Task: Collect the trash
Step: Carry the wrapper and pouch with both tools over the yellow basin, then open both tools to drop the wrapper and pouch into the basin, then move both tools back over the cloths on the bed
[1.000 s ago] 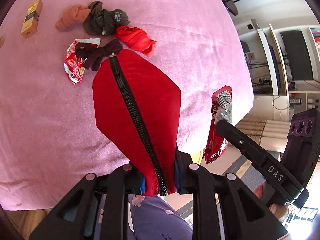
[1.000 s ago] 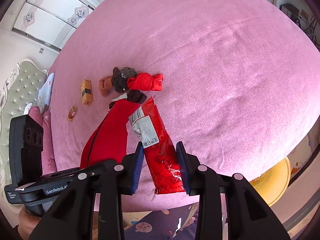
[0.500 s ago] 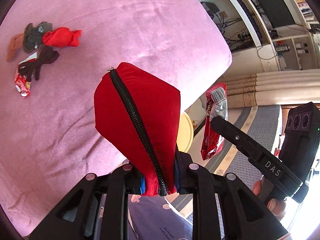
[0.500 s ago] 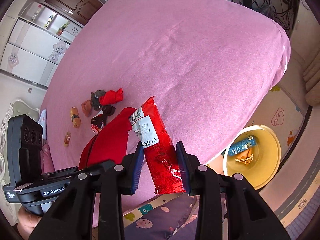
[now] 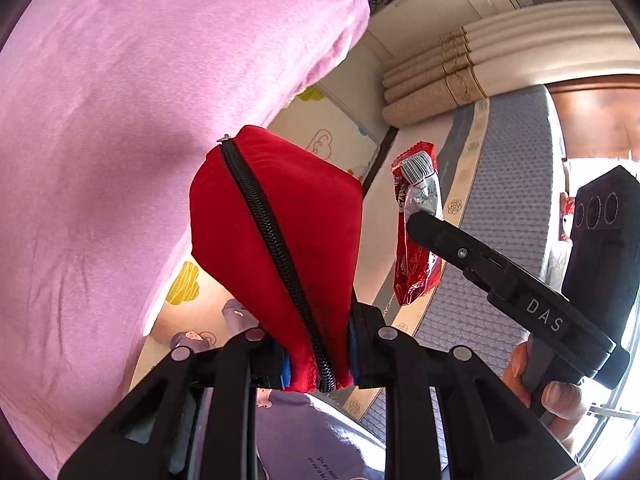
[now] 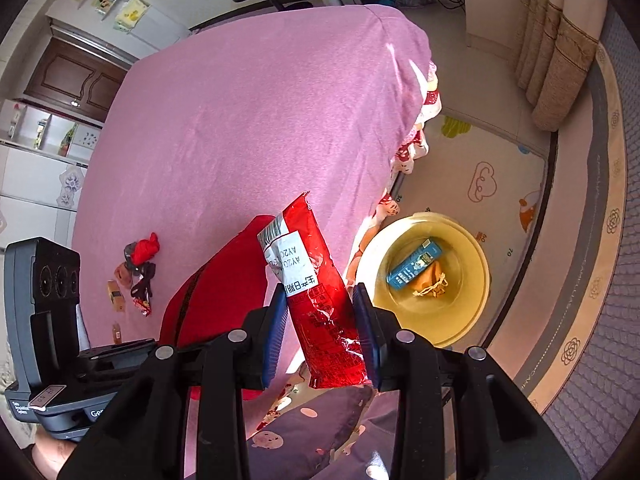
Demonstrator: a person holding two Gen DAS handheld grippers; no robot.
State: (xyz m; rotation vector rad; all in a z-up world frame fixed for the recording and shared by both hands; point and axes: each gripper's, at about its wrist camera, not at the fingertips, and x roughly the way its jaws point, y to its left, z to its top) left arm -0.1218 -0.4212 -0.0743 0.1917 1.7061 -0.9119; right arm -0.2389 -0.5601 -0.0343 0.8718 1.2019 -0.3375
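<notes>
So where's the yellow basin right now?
In the right wrist view the yellow basin sits on the floor mat at right, just off the pink bed's corner, right of the red wrapper in the right gripper.

Bright daylight floods in, blown-out glare right of the claw; fisheye bends the dark edges, sharp shadows, nothing blurred up close.

Both views ride on the tongs, looking steeply down along the fingers from close range. The left wrist view faces the pink bed (image 5: 120, 120) edge and the floor mat (image 5: 320, 140). The right wrist view takes in the bed (image 6: 260, 120) and a yellow basin (image 6: 476, 300). Both share the bed corner.
</notes>
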